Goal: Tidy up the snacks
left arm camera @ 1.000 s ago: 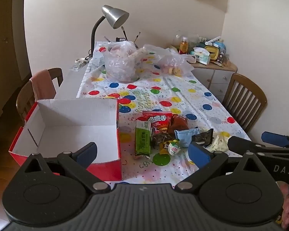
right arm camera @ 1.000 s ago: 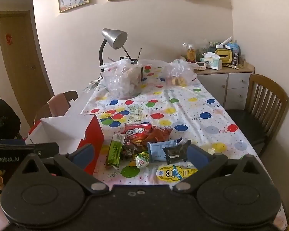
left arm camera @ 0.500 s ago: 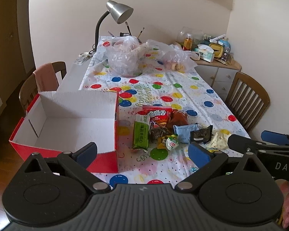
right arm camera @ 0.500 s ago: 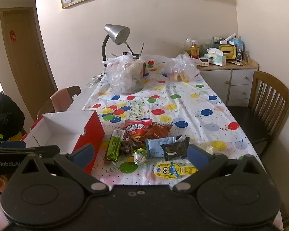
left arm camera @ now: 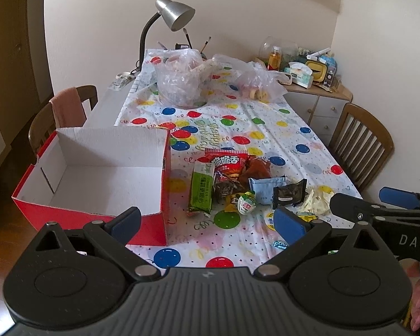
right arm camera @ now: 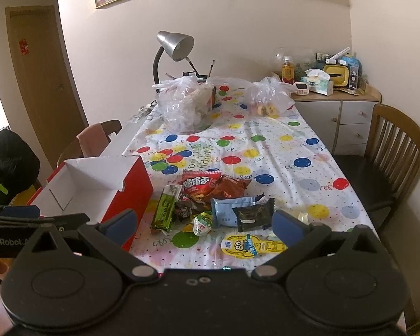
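Beyond both grippers' spread, empty jaws, snack pile [left arm camera: 238, 184] on tablecloth, red box [left arm camera: 98, 173] left.

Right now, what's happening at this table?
A person holds a gripper in each hand over a table with a balloon-print cloth. Both the left gripper and the right gripper are open and hold nothing. A pile of snack packets lies loose on the cloth, beside an open red box with nothing inside. No snack is in the box yet.
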Demonstrator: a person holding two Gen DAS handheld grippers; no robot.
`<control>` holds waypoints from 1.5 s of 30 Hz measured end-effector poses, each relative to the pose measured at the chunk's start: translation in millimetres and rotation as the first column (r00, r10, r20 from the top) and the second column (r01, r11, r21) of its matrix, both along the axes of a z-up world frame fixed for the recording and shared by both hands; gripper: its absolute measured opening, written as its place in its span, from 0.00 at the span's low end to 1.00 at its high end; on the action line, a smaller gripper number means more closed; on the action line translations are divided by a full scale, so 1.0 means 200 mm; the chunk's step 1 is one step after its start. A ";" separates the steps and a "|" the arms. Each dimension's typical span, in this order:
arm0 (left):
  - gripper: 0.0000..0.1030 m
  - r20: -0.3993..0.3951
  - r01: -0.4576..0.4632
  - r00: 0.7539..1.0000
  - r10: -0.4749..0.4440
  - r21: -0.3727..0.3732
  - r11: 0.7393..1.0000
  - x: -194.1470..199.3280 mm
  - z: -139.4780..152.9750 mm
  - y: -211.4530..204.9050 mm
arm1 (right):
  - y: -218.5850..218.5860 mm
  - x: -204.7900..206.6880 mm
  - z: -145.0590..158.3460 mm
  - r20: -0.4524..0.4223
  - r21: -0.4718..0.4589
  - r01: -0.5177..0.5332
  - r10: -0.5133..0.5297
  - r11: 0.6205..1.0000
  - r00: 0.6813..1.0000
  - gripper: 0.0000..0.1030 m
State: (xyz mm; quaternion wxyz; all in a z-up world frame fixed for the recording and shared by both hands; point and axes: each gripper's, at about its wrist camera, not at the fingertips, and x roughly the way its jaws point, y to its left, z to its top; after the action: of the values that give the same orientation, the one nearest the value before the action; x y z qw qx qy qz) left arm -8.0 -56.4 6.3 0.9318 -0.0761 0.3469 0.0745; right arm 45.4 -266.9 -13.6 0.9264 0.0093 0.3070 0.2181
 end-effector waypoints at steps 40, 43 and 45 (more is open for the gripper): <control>0.99 0.029 0.006 1.000 -0.006 0.004 1.000 0.07 0.04 -0.09 | -0.10 0.08 0.04 0.004 -0.002 -0.013 0.013 1.000 1.000 1.00; 0.99 0.027 0.008 1.000 -0.008 0.005 1.000 0.09 0.03 -0.09 | -0.10 0.08 0.04 0.007 0.000 -0.015 0.015 1.000 1.000 1.00; 0.99 0.025 0.008 1.000 -0.008 0.003 1.000 0.09 0.03 -0.09 | -0.10 0.09 0.04 0.009 0.002 -0.016 0.016 1.000 1.000 1.00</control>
State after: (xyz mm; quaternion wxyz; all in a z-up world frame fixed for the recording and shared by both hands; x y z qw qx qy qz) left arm 10.3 -73.9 12.4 0.9365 -0.0743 0.3354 0.0704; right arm 63.3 -286.2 -6.1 0.9259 0.0067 0.3027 0.2259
